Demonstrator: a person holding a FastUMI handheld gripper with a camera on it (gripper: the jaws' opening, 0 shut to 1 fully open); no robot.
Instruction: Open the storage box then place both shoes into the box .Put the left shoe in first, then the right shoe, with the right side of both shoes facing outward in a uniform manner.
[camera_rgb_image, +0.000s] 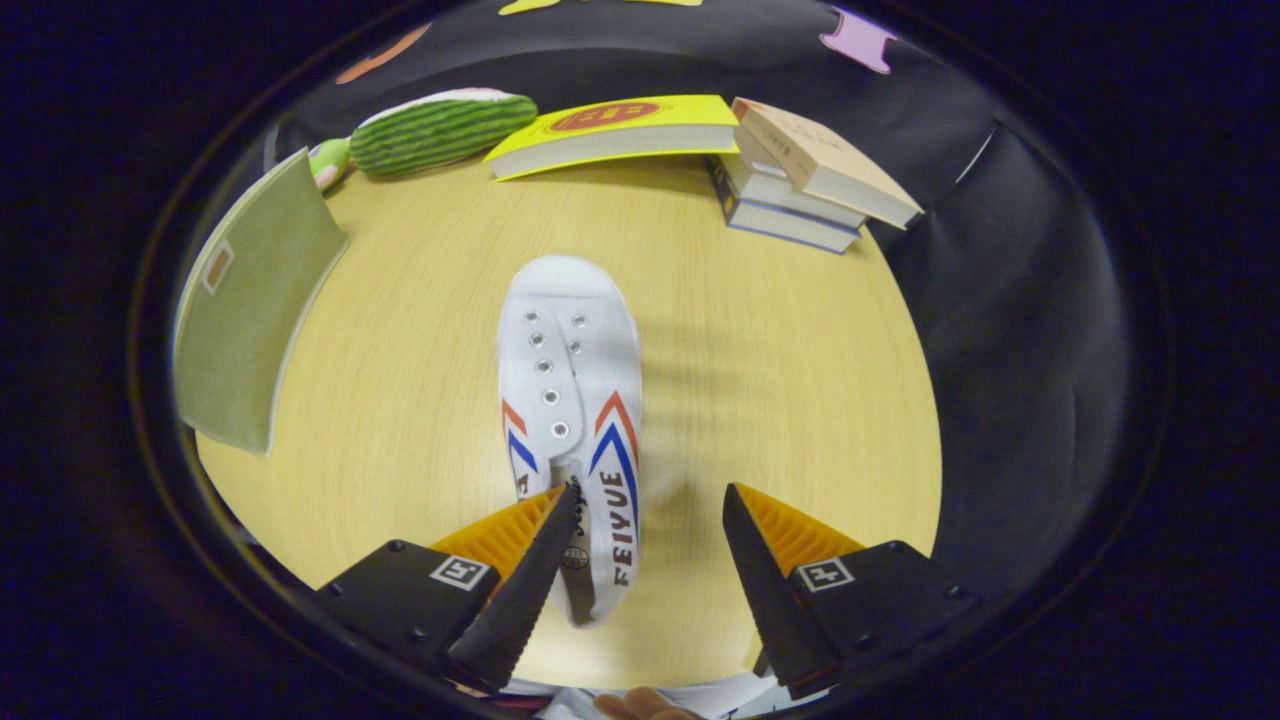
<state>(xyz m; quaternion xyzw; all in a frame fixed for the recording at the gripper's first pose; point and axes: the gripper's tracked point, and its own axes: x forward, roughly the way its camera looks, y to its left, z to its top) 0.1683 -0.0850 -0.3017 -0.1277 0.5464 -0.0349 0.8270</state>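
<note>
The white canvas lace-less sneaker with red and blue chevrons on its sides (570, 400) lies flat on the round pale wooden table (780, 400), toe pointing to twelve o'clock and heel toward the gripper (648, 505). The fingers stand wide apart, pressing on nothing: the left one overlaps the shoe's heel opening, while the right one hangs over bare wood at about three o'clock from the heel. It looks light and soft, with limp canvas walls that would fold under a pinch and a stiffer rubber sole and heel; the heel collar or the side wall near the chevrons seems the surest place to take hold. At ten o'clock from the shoe stands an olive-green flat panel (250, 310), perhaps the storage box or its lid; I cannot tell what it holds. Beyond the toe lie a green striped plush cactus (440, 130), a yellow book (620, 135) and a stack of books (800, 185).
</note>
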